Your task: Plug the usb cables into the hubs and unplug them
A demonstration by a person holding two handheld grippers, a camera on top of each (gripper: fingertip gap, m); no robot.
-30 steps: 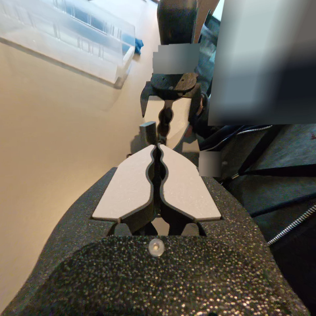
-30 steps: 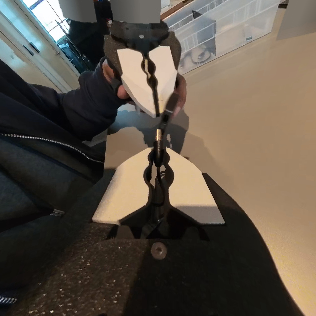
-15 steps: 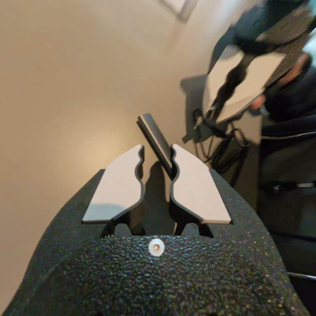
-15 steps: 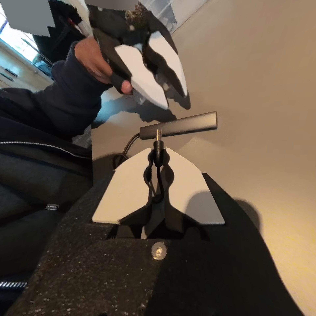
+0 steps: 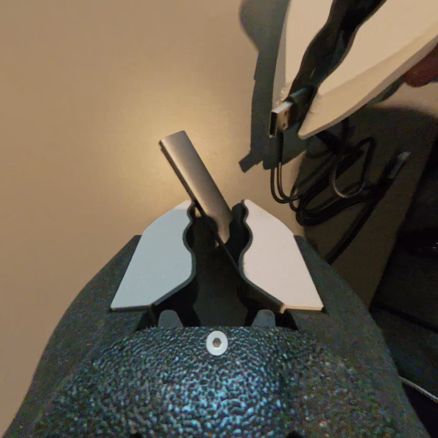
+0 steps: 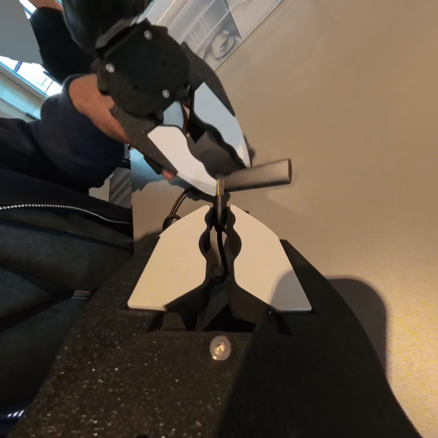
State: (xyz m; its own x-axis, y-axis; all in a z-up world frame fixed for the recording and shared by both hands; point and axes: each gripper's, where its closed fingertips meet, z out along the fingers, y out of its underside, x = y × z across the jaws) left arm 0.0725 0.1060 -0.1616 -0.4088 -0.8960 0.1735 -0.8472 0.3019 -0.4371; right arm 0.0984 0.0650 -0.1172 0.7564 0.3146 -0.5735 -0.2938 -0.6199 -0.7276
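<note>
A slim grey hub (image 5: 196, 182) lies slanted on the beige table. Its near end sits between the fingers of my left gripper (image 5: 216, 202), whose jaws stand apart around it, wider than the hub. In the right wrist view the hub (image 6: 263, 174) sticks out to the right of the left gripper (image 6: 227, 176). My right gripper (image 6: 219, 207) is shut on a black usb cable, whose metal plug (image 6: 220, 187) points at the hub's side, close in front of it. In the left wrist view the right gripper (image 5: 294, 113) and its plug (image 5: 280, 118) hang at the upper right, apart from the hub.
A tangle of black cables (image 5: 331, 189) lies at the table's right edge, by dark clothing. A clear plastic organiser box (image 6: 213, 30) stands at the far side. A hand and a dark sleeve (image 6: 71, 142) hold the left gripper. About 7 cm separates my left fingertips from my right.
One second ago my left gripper held the hub in the air, then let it go onto the table. It now straddles the hub. The right gripper and plug have come closer.
</note>
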